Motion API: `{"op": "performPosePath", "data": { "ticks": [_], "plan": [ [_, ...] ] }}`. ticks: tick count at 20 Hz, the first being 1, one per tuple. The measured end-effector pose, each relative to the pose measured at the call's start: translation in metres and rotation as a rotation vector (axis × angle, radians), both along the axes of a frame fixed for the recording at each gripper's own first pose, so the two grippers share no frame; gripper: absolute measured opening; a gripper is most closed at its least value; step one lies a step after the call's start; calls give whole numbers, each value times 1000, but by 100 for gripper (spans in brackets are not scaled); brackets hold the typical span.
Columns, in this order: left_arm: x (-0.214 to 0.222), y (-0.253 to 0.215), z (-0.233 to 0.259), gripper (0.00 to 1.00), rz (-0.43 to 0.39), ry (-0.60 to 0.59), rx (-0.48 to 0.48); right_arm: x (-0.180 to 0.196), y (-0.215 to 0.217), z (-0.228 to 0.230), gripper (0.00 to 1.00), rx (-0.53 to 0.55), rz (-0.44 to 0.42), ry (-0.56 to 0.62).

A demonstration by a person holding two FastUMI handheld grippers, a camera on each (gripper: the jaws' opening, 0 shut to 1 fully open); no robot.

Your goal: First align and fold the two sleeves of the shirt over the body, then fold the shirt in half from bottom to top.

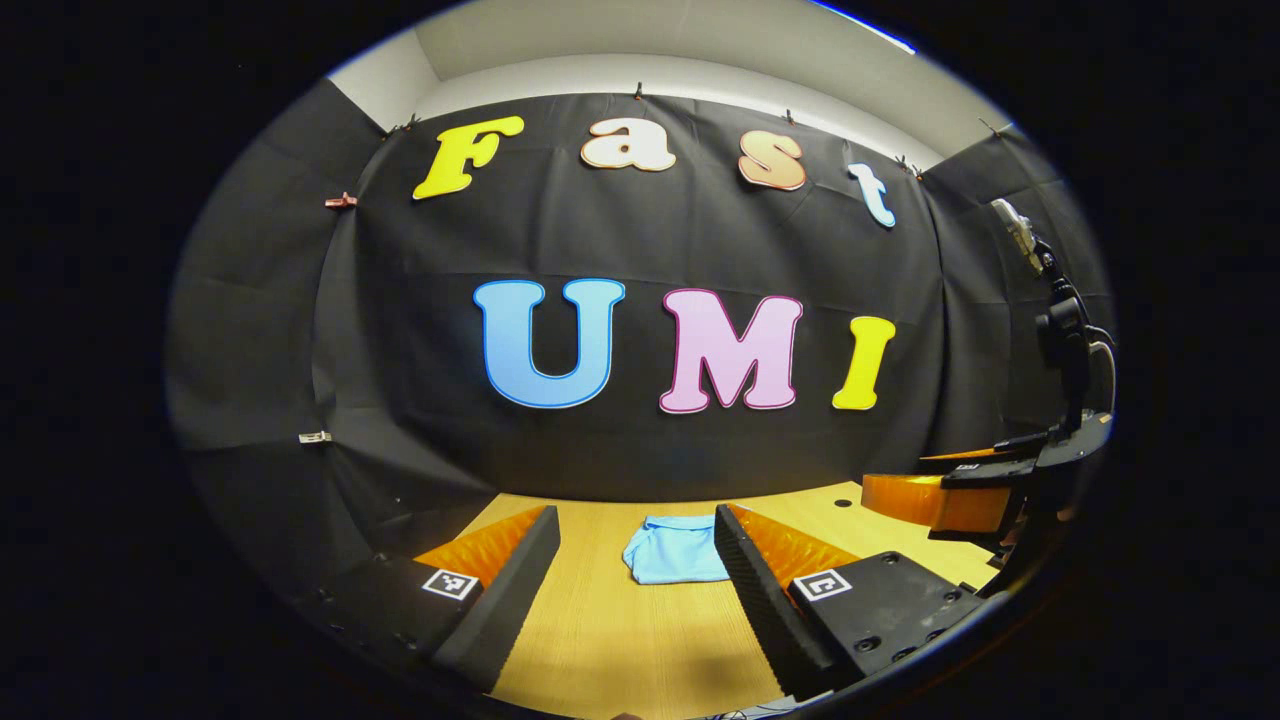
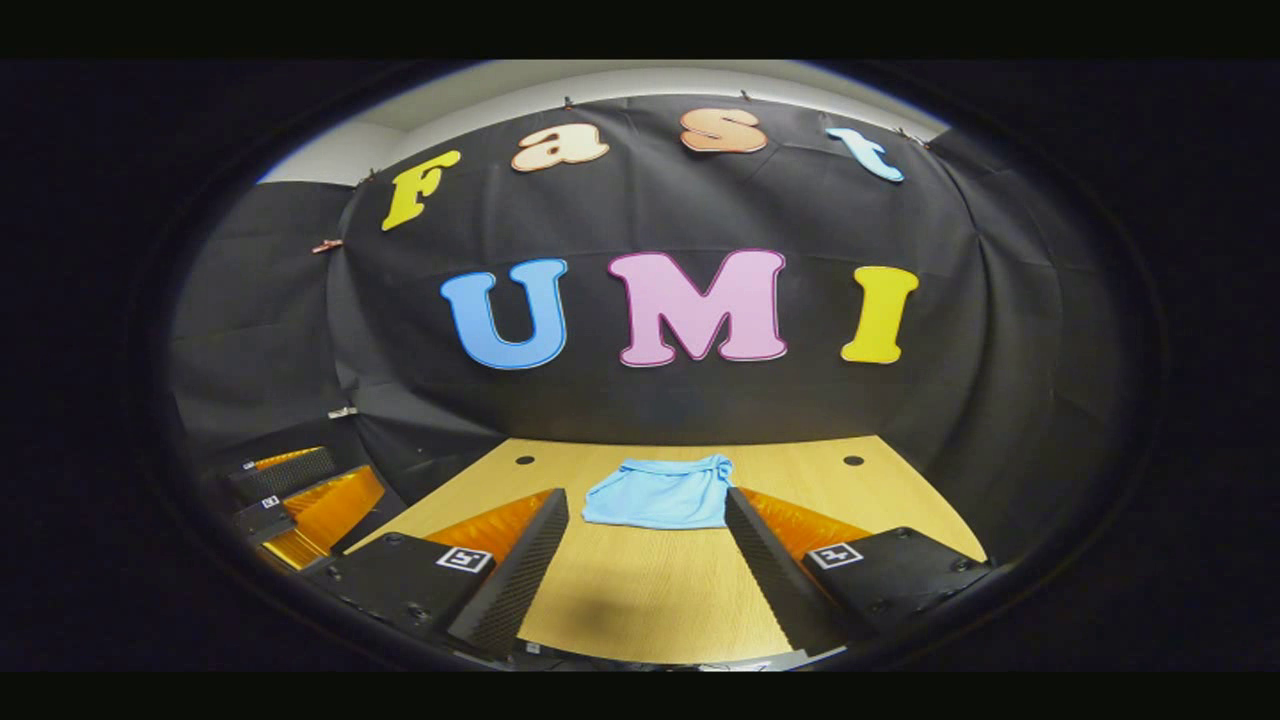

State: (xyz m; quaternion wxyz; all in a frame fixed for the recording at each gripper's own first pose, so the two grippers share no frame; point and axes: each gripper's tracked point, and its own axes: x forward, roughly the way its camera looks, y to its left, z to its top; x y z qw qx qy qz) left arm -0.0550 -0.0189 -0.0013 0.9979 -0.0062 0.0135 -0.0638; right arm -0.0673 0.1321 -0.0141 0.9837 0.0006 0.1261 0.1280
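Note:
A light blue shirt lies folded into a small bundle on the wooden table, toward the far side. In the right gripper view the same shirt sits centred ahead of the fingers. My left gripper is open, held back from the shirt with nothing between its fingers. My right gripper is open too, also short of the shirt and empty. The right gripper also shows at the right edge of the left gripper view, and the left gripper at the left edge of the right gripper view.
The table has two small holes near its far edge. A camera on a stand rises at the right of the left gripper view. Black cloth walls close the booth behind the table.

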Motion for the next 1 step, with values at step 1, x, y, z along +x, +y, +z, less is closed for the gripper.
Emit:
{"op": "performPosePath", "data": {
  "ticks": [1],
  "plan": [
    [0, 1, 1, 99, 0, 1, 0, 1, 0, 0, 98, 1, -2, -1]
  ]
}}
